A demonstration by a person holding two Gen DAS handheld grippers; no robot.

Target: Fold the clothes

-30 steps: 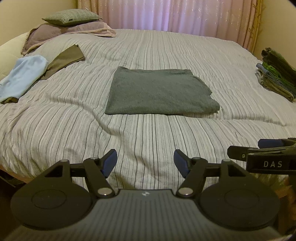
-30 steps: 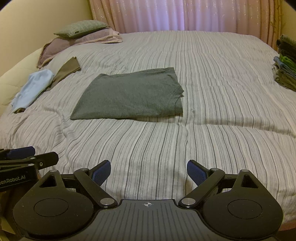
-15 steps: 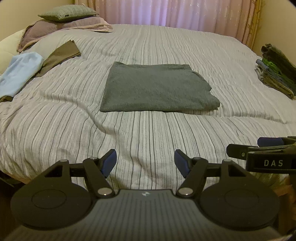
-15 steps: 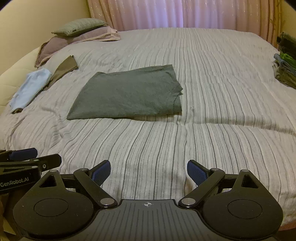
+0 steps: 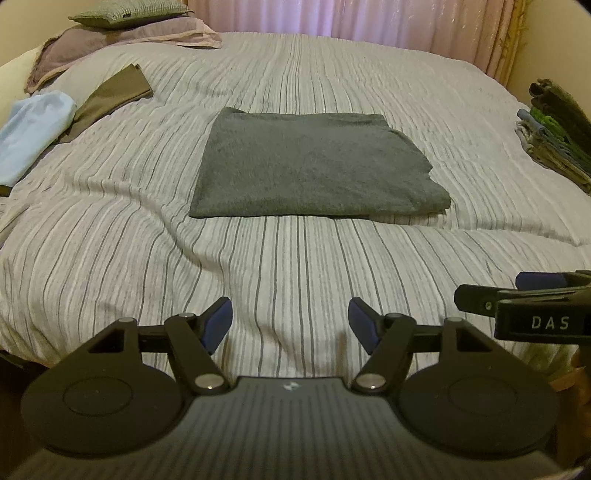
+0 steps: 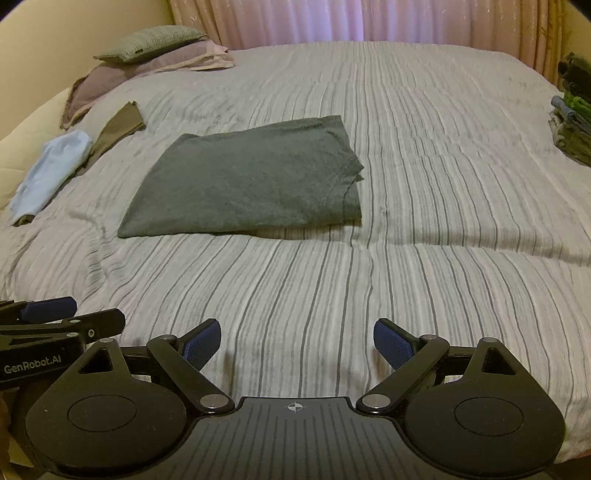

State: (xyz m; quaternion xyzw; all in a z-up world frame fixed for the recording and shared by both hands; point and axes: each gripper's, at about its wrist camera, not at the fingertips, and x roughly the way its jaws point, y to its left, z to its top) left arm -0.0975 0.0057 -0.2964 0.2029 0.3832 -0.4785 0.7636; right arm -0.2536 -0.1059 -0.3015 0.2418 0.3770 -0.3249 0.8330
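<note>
- One bed [image 5: 295,277] fills both views, striped cover, some wrinkles at the near edge.
- Grey garment [image 5: 314,166] lies mid-bed as a flat rectangle, layered edges showing at its right end; reads as folded, at least in part. Whether another fold is due, can't tell.
- Pillows [image 5: 122,26] stacked at the far left corner, not part of the job.
- Stack [image 5: 554,136] of clothes on the far right edge of the bed, greens and greys, looks folded and piled.
- Blue garment [image 5: 33,133] on the far left edge, lying loose over a brown garment [image 5: 114,92]; neither looks neatly folded, so likely work left there.
- Progress, my read: several items done (stack plus grey one), two on the left likely still to fold. Could equally be a pause after setting the grey piece down or just ahead of folding it again.
- Left gripper [image 5: 290,325] held over the near bed edge, jaws apart, nothing between them, well short of the grey garment.
- Right gripper [image 6: 297,345] just beside it, jaws spread wide, empty too.
</note>
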